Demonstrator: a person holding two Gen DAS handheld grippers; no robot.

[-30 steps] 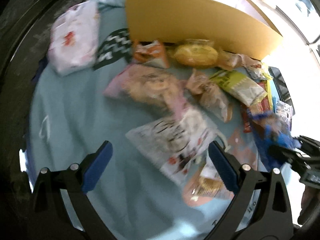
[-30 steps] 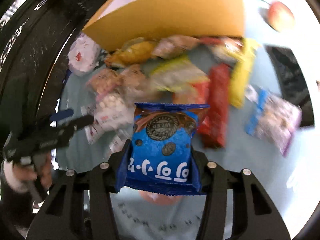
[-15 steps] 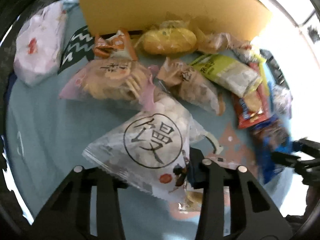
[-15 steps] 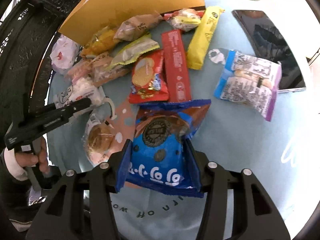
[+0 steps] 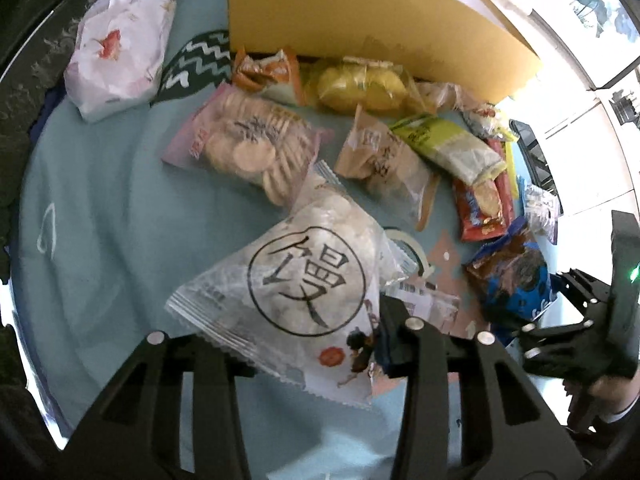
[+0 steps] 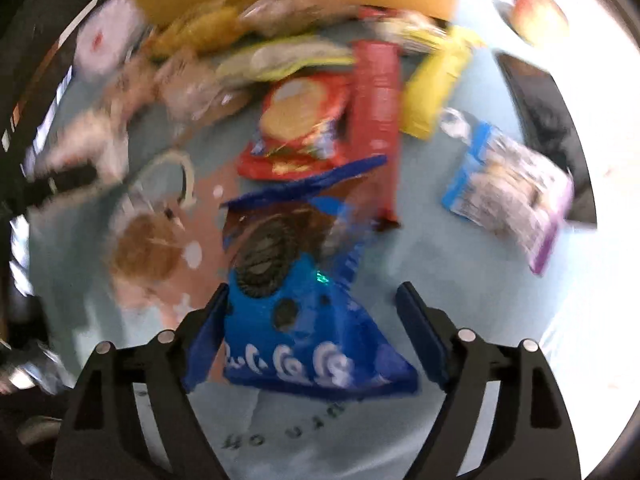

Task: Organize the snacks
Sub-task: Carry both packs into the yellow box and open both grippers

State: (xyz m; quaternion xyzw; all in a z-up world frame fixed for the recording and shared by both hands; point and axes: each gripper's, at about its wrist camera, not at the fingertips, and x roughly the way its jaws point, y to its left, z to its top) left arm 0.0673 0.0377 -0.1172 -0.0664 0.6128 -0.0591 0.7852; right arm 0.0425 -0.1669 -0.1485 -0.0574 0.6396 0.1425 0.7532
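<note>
Left gripper [image 5: 292, 344]: jaws pinched on clear bag of white puffs [image 5: 296, 288] with circled black character, held above pale blue cloth [image 5: 100, 208]; closing just completed. Behind it, pink cracker pack [image 5: 244, 144] flat on cloth, yellow bun [image 5: 356, 88] against cardboard box [image 5: 360, 12]. Right gripper [image 6: 316, 320]: jaws just opened, spread wide; blue cookie bag [image 6: 296, 312] between them, touching left pad, clear of right pad, resting on cloth. Red biscuit pack [image 6: 300, 128] just beyond. View blurred.
</note>
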